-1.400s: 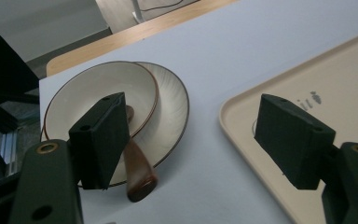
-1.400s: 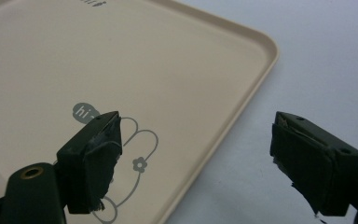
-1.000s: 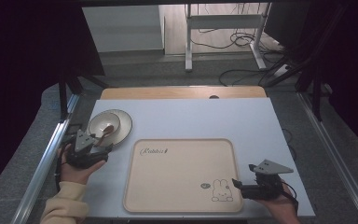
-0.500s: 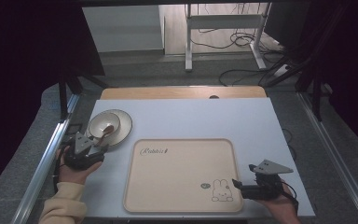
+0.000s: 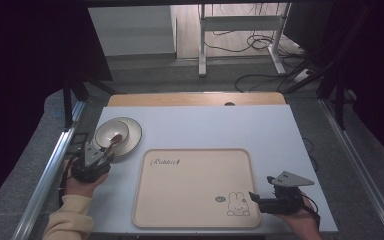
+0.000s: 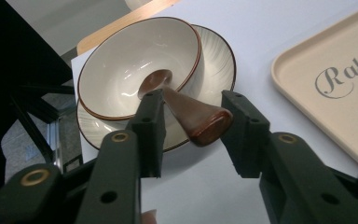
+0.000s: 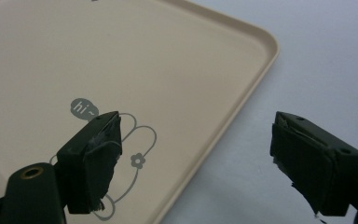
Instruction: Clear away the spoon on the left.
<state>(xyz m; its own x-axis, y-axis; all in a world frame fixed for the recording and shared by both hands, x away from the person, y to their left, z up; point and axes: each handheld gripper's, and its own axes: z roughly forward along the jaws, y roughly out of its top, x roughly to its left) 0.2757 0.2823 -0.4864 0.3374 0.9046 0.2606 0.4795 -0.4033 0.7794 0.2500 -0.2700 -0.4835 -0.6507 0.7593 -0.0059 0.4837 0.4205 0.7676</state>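
— Where was the brown spoon (image 6: 186, 109)?
— In the bowl (image 6: 121, 65); left gripper (image 6: 193, 133) had been closing around its handle, one pad apart; right gripper (image 7: 193, 161) gaped wide at the tray's (image 7: 242, 93) edge, lettering cut off.

Black two-jaw left gripper (image 6: 193, 135) with brass-ringed screw holes; right gripper (image 7: 193, 163) has worn pads; pale yellow sleeve (image 5: 67, 220) on the left arm.

1. From the high view, I'm seeing the white table (image 5: 205, 127) lit evenly while both sides are sinking into near black.
2. Daylight is spilling in from the floor beyond the far edge.
3. In my left gripper view, soft glare is glinting inside the bowl (image 6: 126, 70); my jaws are blurring up close.
4. In my right gripper view, the tray (image 7: 177, 65) is looking soft, flat and shadowless.
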